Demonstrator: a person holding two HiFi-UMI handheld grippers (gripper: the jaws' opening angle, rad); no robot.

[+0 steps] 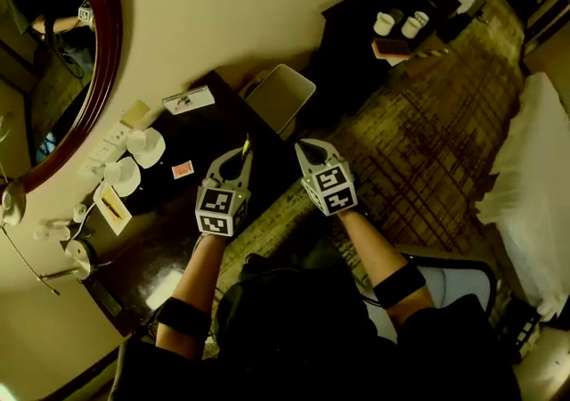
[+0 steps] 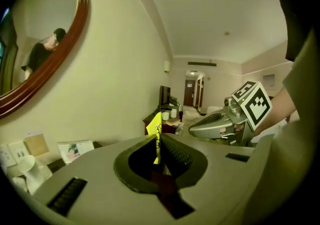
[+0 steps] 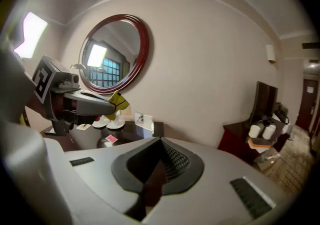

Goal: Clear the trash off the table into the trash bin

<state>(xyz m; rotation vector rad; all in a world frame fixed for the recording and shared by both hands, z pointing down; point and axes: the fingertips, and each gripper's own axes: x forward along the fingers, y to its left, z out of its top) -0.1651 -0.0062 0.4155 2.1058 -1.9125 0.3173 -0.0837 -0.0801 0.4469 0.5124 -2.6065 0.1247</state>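
Since the left claw [image 1: 242,151] is clamped shut on a yellow wrapper [image 2: 153,124], the step in hand looks like delivery: the trash is picked up and has yet to reach the bin [image 1: 280,96]. The wrapper stands upright between the jaws, above the right edge of the dark counter [image 1: 214,127]. The bin sits on the floor just beyond the counter's far right corner, its mouth open and facing up. The right claw [image 1: 308,148] hangs beside the left one, to its right and over the carpet, with its jaws closed on nothing.

The next move, as I judge it, calls for bringing the left claw's tips farther and a little right until the wrapper is over the bin's mouth, then parting the jaws so it falls inside. The wrapper is light and thin, so a release well inside the rim seems safer than one at the edge.

By count:
- One wrapper, held.
- One bin.
- One small red packet [image 1: 183,169] lying on the counter left of the left claw; this may be trash left to clear.
- Two cups [image 1: 145,146] on saucers at the counter's left.
- One printed card [image 1: 188,100] on the far side.
- One pale note [image 1: 112,208] nearer.
- Two more cups [image 1: 384,23] on a separate far cabinet.
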